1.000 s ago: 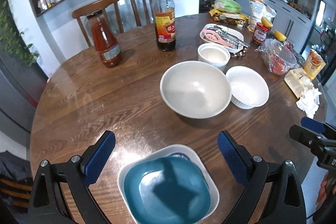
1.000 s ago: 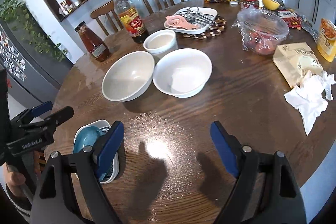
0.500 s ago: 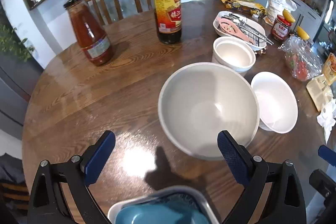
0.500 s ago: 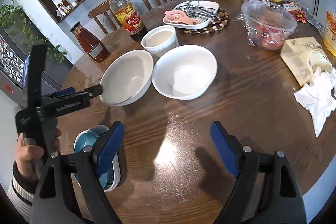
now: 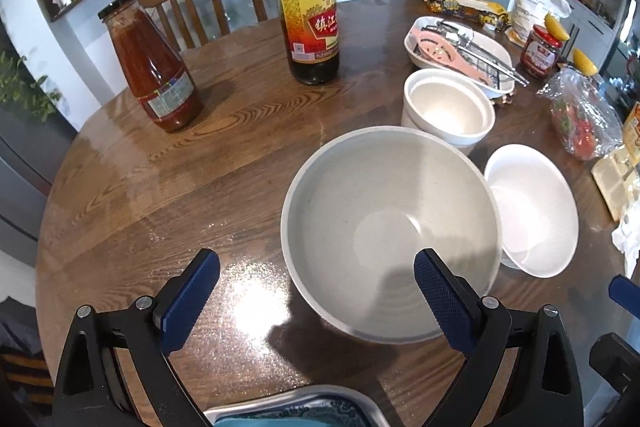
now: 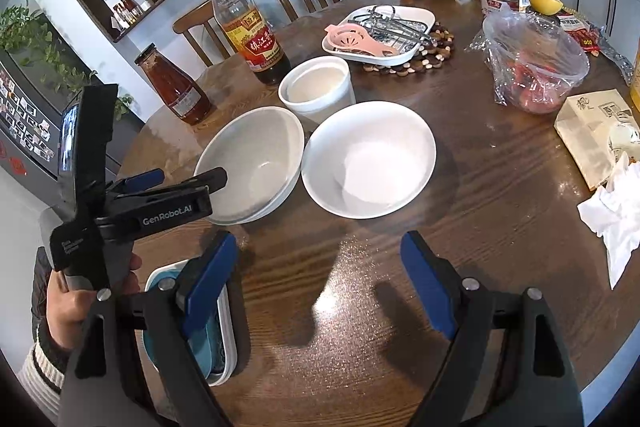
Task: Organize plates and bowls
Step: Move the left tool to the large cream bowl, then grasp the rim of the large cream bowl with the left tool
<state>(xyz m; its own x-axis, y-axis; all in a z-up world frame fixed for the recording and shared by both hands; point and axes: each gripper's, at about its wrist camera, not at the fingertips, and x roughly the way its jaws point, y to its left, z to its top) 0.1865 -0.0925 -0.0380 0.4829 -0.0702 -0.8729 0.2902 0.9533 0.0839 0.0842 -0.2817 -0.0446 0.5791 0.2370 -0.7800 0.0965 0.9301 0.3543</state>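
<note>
A large grey-white bowl (image 5: 392, 227) (image 6: 252, 163) stands mid-table, touching a shallow white bowl (image 5: 532, 211) (image 6: 368, 159) on its right. Behind them is a small deep white bowl (image 5: 448, 111) (image 6: 316, 87). My left gripper (image 5: 316, 301) (image 6: 180, 179) is open and low at the large bowl's near rim, with its right finger over the bowl and its left finger over bare wood. My right gripper (image 6: 318, 285) is open over the table, short of the shallow bowl, holding nothing. A blue plate in a white square dish (image 5: 296, 415) (image 6: 216, 339) lies at the near edge.
A sauce bottle (image 5: 152, 67) and a dark vinegar bottle (image 5: 308, 15) stand at the back left. A white dish of utensils (image 6: 380, 31), a bag of red fruit (image 6: 536, 71), a paper packet (image 6: 596, 131) and crumpled tissue (image 6: 612, 223) fill the right side. Chairs stand behind.
My left gripper has moved forward and down, from above the blue plate to the large bowl's near rim. My right gripper has crept slightly forward. Both stayed open.
</note>
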